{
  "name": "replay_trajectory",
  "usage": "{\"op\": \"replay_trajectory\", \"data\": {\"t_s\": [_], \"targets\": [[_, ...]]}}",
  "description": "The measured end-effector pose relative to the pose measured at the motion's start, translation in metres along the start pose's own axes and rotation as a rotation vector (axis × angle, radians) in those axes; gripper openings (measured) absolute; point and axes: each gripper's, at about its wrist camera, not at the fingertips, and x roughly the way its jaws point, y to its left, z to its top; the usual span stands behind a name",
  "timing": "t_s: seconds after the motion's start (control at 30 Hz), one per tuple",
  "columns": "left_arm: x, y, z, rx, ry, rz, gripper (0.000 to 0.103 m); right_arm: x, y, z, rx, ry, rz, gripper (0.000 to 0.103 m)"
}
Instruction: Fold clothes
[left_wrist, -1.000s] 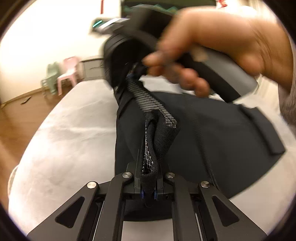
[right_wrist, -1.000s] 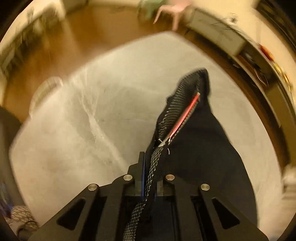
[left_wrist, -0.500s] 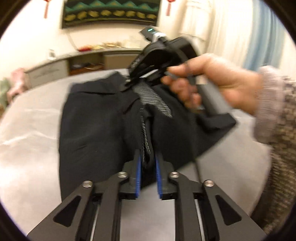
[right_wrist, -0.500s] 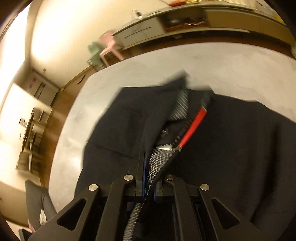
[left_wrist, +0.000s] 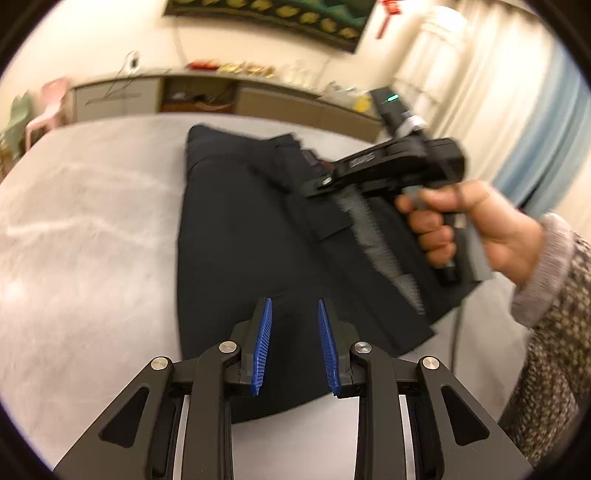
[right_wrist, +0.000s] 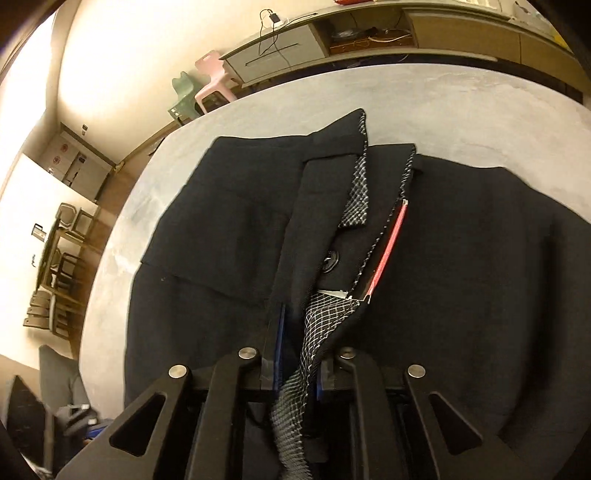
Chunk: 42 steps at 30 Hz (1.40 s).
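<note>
Left gripper sits with its blue pads apart, nothing between them, poised over the near edge of the black trousers. The trousers lie flat on the grey table, waistband spread. Right gripper, gripped by a hand, is opening its jaws, the mesh lining of the waistband draped loosely between them.
</note>
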Motion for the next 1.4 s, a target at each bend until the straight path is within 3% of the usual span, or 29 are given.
{"op": "replay_trajectory", "data": {"t_s": [0.13, 0.17, 0.2, 0.27, 0.33, 0.4, 0.43, 0.5, 0.57, 0.6, 0.67, 0.8, 0.9, 0.97, 1.03, 1.07, 1.13, 1.2, 1.23, 1.27, 1.3, 1.33, 1.4], "targets": [[0.011, 0.008, -0.008, -0.033, 0.046, 0.032, 0.027, -0.001, 0.006, 0.005, -0.009, 0.017, -0.037, 0.014], [0.013, 0.008, -0.009, -0.033, 0.051, 0.037, 0.027, -0.007, 0.007, 0.007, -0.009, 0.023, -0.065, 0.02], [0.012, 0.008, -0.009, -0.037, 0.047, 0.035, 0.027, -0.013, 0.006, 0.007, -0.014, 0.018, -0.125, 0.036], [0.001, 0.009, -0.005, -0.054, 0.012, 0.025, 0.027, -0.028, 0.009, 0.008, -0.034, -0.031, -0.286, 0.048], [-0.007, 0.013, 0.001, -0.077, -0.021, 0.014, 0.027, -0.046, 0.026, 0.009, -0.069, -0.119, -0.42, 0.048], [-0.008, 0.019, 0.005, -0.107, -0.032, -0.005, 0.027, -0.051, 0.06, 0.014, -0.124, -0.189, -0.345, 0.048], [-0.006, 0.021, 0.005, -0.118, -0.026, -0.011, 0.027, -0.043, 0.079, 0.019, -0.169, -0.185, -0.289, 0.048], [0.003, 0.025, 0.002, -0.134, 0.009, -0.025, 0.027, -0.004, 0.118, 0.038, -0.255, -0.134, -0.207, 0.048], [0.013, 0.026, -0.003, -0.138, 0.057, -0.035, 0.026, 0.052, 0.143, 0.057, -0.336, -0.054, -0.193, 0.046], [0.016, 0.027, -0.006, -0.131, 0.071, -0.032, 0.026, 0.078, 0.15, 0.064, -0.365, -0.015, -0.209, 0.04], [0.019, 0.026, -0.009, -0.107, 0.091, -0.022, 0.024, 0.108, 0.139, 0.062, -0.358, 0.044, -0.259, 0.042], [0.019, 0.025, -0.008, -0.111, 0.11, -0.026, 0.024, 0.113, 0.138, 0.076, -0.349, 0.083, -0.234, 0.042], [0.014, 0.025, -0.006, -0.124, 0.103, -0.015, 0.024, 0.06, 0.113, 0.063, -0.289, 0.004, -0.196, 0.042], [0.018, 0.022, -0.003, -0.1, 0.114, 0.028, 0.023, 0.05, 0.088, 0.049, -0.215, -0.046, -0.193, 0.042], [0.02, 0.018, 0.0, -0.087, 0.126, 0.061, 0.023, 0.057, 0.066, 0.027, -0.196, -0.042, -0.227, 0.042], [0.017, 0.016, 0.003, -0.09, 0.121, 0.063, 0.023, 0.065, 0.061, 0.018, -0.245, -0.086, -0.227, 0.041], [0.012, 0.012, 0.009, -0.097, 0.111, 0.067, 0.023, 0.082, 0.051, 0.008, -0.288, -0.063, -0.237, 0.041], [0.002, 0.004, 0.016, -0.106, 0.074, 0.042, 0.027, 0.074, 0.03, 0.002, -0.228, -0.085, -0.216, 0.042], [-0.002, -0.001, 0.02, -0.115, 0.053, 0.022, 0.035, 0.061, 0.018, -0.005, -0.211, -0.13, -0.215, 0.043], [-0.005, -0.006, 0.024, -0.125, 0.032, 0.002, 0.04, 0.049, 0.004, -0.014, -0.194, -0.169, -0.221, 0.05], [-0.007, -0.012, 0.028, -0.137, 0.018, -0.025, 0.053, 0.038, -0.011, -0.025, -0.175, -0.202, -0.228, 0.059], [-0.007, -0.017, 0.032, -0.15, 0.006, -0.054, 0.061, 0.029, -0.027, -0.038, -0.156, -0.226, -0.236, 0.062], [0.004, -0.036, 0.048, -0.173, 0.007, -0.14, 0.062, 0.02, -0.059, -0.074, -0.127, -0.256, -0.276, 0.062]]}}
